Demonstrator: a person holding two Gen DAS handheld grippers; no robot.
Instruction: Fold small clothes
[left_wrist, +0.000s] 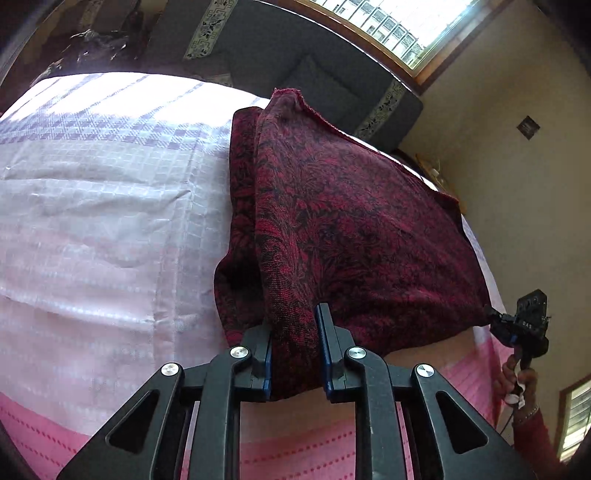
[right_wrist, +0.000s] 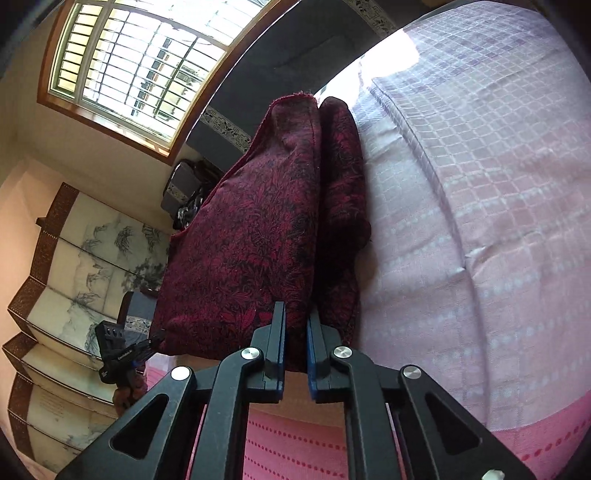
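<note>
A dark red patterned garment (left_wrist: 351, 229) is held up off the bed, stretched between both grippers, with its far part folded and resting on the pink and white checked bedspread (left_wrist: 103, 206). My left gripper (left_wrist: 295, 332) is shut on one near corner of the garment. My right gripper (right_wrist: 295, 325) is shut on the other near corner of the garment (right_wrist: 251, 236). The right gripper also shows in the left wrist view (left_wrist: 496, 319), and the left gripper in the right wrist view (right_wrist: 157, 338), each clamped on the cloth's edge.
The bedspread (right_wrist: 480, 206) covers the bed. A dark grey headboard or sofa (left_wrist: 295, 55) stands behind the bed under a barred window (right_wrist: 147, 62). A folding painted screen (right_wrist: 74, 277) stands along the wall.
</note>
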